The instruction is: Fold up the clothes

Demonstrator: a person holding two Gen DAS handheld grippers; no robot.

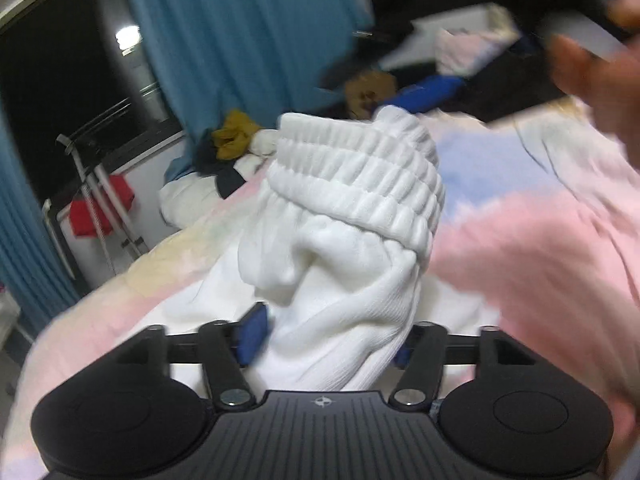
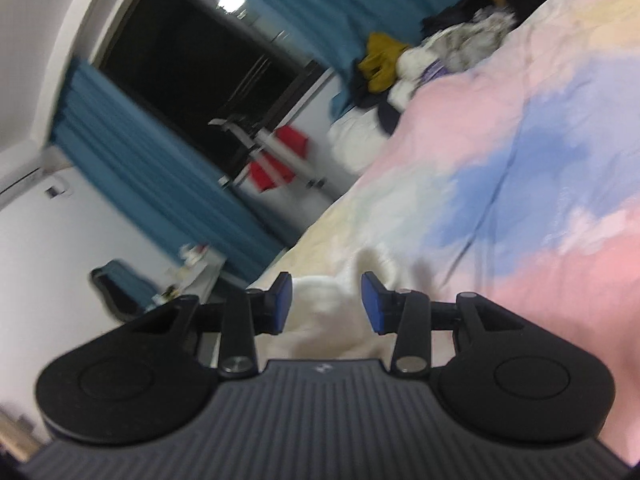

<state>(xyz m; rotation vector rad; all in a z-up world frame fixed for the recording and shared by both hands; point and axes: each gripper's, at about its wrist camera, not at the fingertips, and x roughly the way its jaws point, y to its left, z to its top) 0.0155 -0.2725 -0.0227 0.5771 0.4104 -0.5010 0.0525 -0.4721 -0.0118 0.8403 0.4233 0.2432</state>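
- Teal curtains flank a dark window.
- Red item hangs, perhaps on a drying rack.
- Pastel bedspread covers the bed.

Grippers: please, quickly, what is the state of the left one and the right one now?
Left gripper: closed on the white garment, lifted above the bed cover.
Right gripper: open, holding nothing.

Black ribbed body on left gripper and right gripper, blue pads, silver screws, round side discs.
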